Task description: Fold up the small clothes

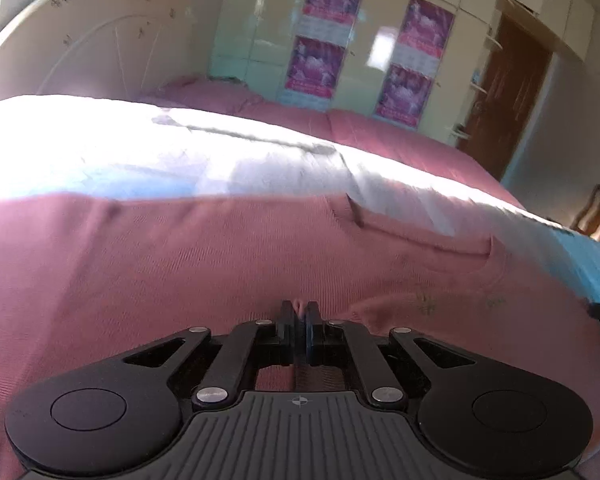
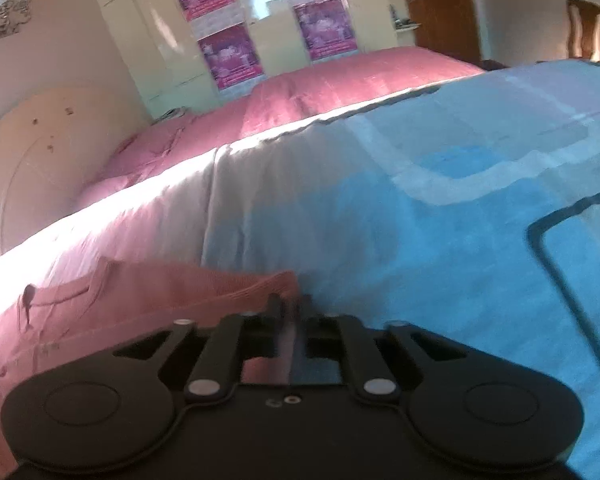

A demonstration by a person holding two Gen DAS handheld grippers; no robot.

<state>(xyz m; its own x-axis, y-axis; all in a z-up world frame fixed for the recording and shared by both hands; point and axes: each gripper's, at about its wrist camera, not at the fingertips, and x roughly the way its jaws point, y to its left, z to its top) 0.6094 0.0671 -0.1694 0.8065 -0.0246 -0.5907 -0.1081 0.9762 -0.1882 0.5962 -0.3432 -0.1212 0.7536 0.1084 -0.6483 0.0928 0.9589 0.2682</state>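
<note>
Two grippers we hold pinch a pink top (image 1: 180, 264) spread on the bed's blue sheet (image 2: 440, 248): left gripper (image 1: 299, 314) fingers clamped on a fold, right gripper (image 2: 290, 304) clamped on its edge.

Right gripper (image 2: 291, 304) jaws closed, pinching pink garment (image 2: 148, 292) edge; garment lies on blue-and-white bedcover (image 2: 420, 232).

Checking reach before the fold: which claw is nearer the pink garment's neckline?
Left. The left claw pinches the pink garment below its neckline; the right claw grips its side edge.
</note>
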